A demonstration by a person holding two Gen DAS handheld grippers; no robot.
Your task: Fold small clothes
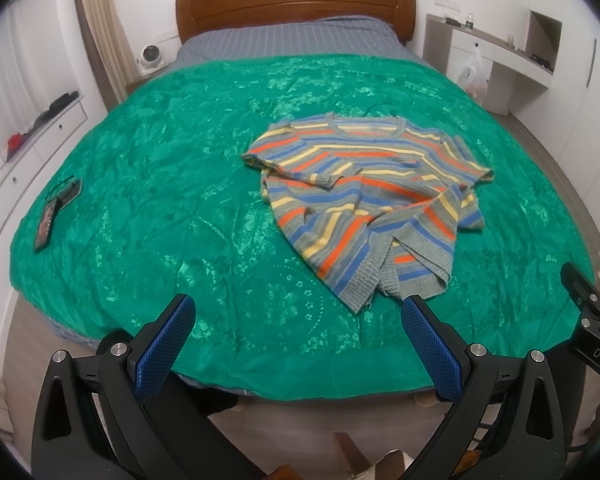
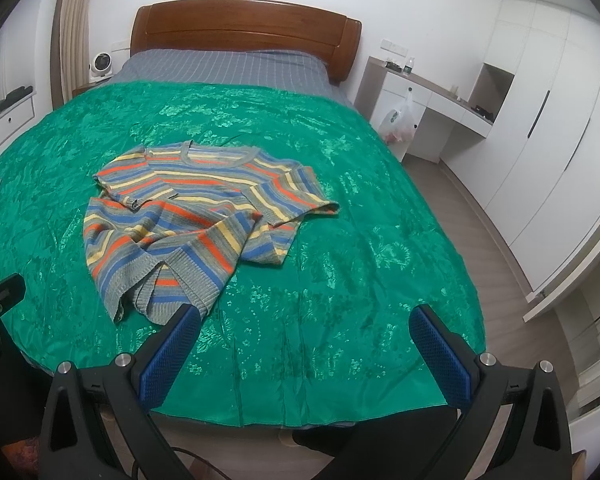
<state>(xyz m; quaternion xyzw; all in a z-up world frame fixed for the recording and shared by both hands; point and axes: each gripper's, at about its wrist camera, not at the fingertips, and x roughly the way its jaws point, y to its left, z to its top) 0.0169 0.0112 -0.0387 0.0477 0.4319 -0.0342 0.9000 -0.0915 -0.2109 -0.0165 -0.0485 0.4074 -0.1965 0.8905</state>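
**Striped sweater lies crumpled on the green bedspread, both hand-held grippers wide and empty**

The striped sweater (image 1: 364, 196) lies near the middle of the bed, on the green bedspread (image 1: 172, 208), which covers most of the mattress. Its grey neckline points toward the wooden headboard (image 1: 296, 4) and its ribbed hem toward the foot of the bed. The garment is rumpled: one sleeve is folded in across the chest, the other sleeve spreads outward, and the lower body is bunched and twisted, so that the hem splits into two flaps.

The left hand-held gripper (image 1: 298, 312) hovers over the foot edge of the bed with its blue-padded jaws spread wide and nothing between them. In the left wrist view its right-side fingertip sits just beside the sweater's hem; whether it touches the fabric cannot be told. The right hand-held gripper (image 2: 304, 322) is likewise held wide apart and empty over the foot of the bed, with its left-side fingertip overlapping the hem edge in the right wrist view, contact unclear. Part of the right tool shows at the right edge of the left wrist view.

A dark flat object (image 1: 56, 210) lies on the bedspread toward the sweater's left, well apart from it. Beyond the bedspread a grey checked sheet (image 1: 284, 40) shows below the headboard. A small white fan (image 1: 150, 56) stands beside the bed, and a white plastic bag (image 2: 400, 118) hangs at a white desk unit on the other side
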